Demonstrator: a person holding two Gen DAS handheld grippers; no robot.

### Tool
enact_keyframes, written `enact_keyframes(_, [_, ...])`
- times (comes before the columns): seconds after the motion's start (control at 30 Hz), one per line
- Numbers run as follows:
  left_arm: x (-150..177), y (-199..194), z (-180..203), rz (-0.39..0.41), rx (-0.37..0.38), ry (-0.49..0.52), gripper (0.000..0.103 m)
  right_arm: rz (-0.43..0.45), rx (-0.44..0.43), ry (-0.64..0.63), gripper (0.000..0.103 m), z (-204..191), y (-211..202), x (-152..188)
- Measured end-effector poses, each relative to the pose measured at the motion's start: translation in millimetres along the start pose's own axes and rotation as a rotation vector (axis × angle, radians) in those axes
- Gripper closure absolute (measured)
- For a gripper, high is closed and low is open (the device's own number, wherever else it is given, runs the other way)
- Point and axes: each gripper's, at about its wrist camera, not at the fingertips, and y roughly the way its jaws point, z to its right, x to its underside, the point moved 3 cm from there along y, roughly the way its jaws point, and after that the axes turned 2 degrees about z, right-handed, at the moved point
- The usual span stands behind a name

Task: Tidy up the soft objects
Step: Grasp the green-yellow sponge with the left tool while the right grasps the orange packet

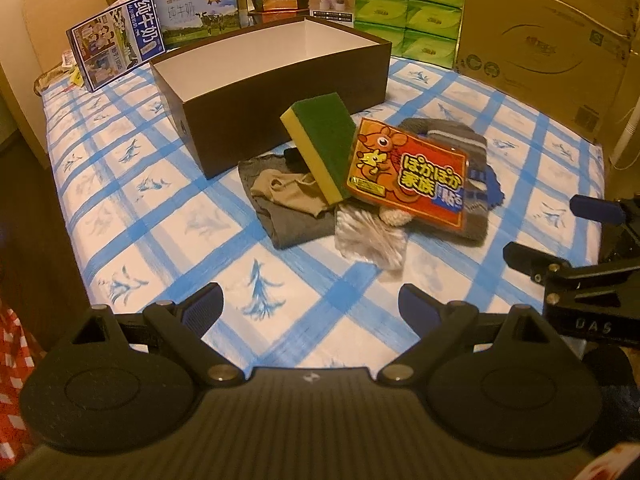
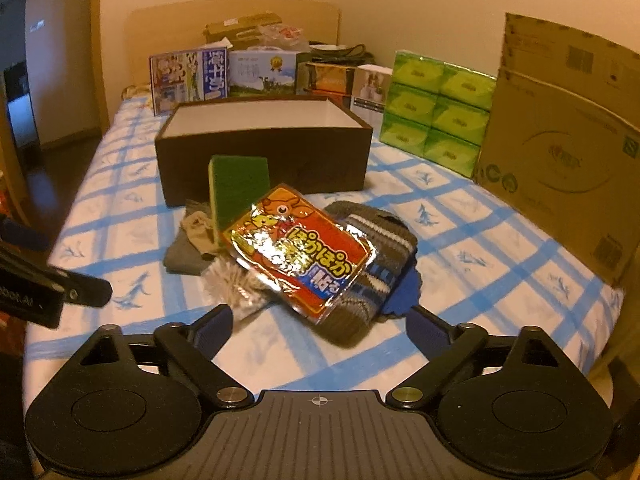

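The soft things lie in one heap in the middle of the bed (image 1: 168, 216), just on the near side of the open brown box (image 1: 256, 92): a green-and-yellow sponge (image 1: 320, 148) leaning tilted against a glossy orange warmer packet (image 1: 408, 172), over a striped knit piece (image 1: 476, 184), a beige and grey cloth (image 1: 280, 204) and a fluffy white tuft (image 1: 372, 236).

The left claw (image 1: 310, 306) stands released and empty above bare sheet, near the heap. The right claw (image 2: 320, 320) is also spread and empty, its fingers either side of the knit's near end, with no visible pressure on it.

The main risk, as I judge it, is the stack: lifting the knit or the packet would tip the sponge off, and the slick packet may slide from the pads.

There is open sheet to the left and on the near side. At far right the cardboard carton (image 2: 560, 152) and green tissue packs (image 2: 436, 108) stand well apart from the heap, but they narrow a rightward swing. The box's near wall sits close behind the sponge.
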Motion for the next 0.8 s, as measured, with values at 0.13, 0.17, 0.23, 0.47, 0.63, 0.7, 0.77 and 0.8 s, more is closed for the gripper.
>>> enact_keyframes(0.13, [-5.7, 18.0, -1.0, -0.004, 0.004, -0.001, 0.009, 0.011, -0.009, -0.053, 0.016, -2.3, 19.3, 0.6])
enact_keyframes(0.17, [-6.7, 21.4, -1.2, -0.005, 0.006, -0.002, 0.009, 0.011, -0.008, -0.064, 0.018, -3.1, 23.6, 0.7])
enact_keyframes(0.23, [-9.2, 28.9, -1.7, -0.008, 0.006, -0.005, 0.009, 0.012, -0.003, -0.088, 0.020, -5.1, 32.5, 1.1])
enact_keyframes(0.47, [-13.8, 52.8, -7.1, -0.026, -0.001, -0.014, 0.009, 0.007, 0.006, -0.171, 0.024, -9.7, 65.7, 3.5])
enact_keyframes(0.63, [-14.8, 67.3, -14.6, -0.044, -0.006, -0.027, 0.009, -0.004, 0.023, -0.249, 0.025, -16.4, 89.8, 8.1])
enact_keyframes(0.7, [-15.2, 72.7, -16.8, -0.051, -0.010, -0.030, 0.009, -0.007, 0.036, -0.282, 0.026, -19.3, 100.0, 10.9])
enact_keyframes(0.77, [-15.7, 78.1, -19.3, -0.058, -0.012, -0.033, 0.009, -0.013, 0.044, -0.315, 0.026, -22.0, 108.8, 14.0])
enact_keyframes(0.8, [-16.1, 80.5, -20.3, -0.060, -0.013, -0.035, 0.009, -0.016, 0.052, -0.329, 0.027, -22.9, 113.0, 15.0])
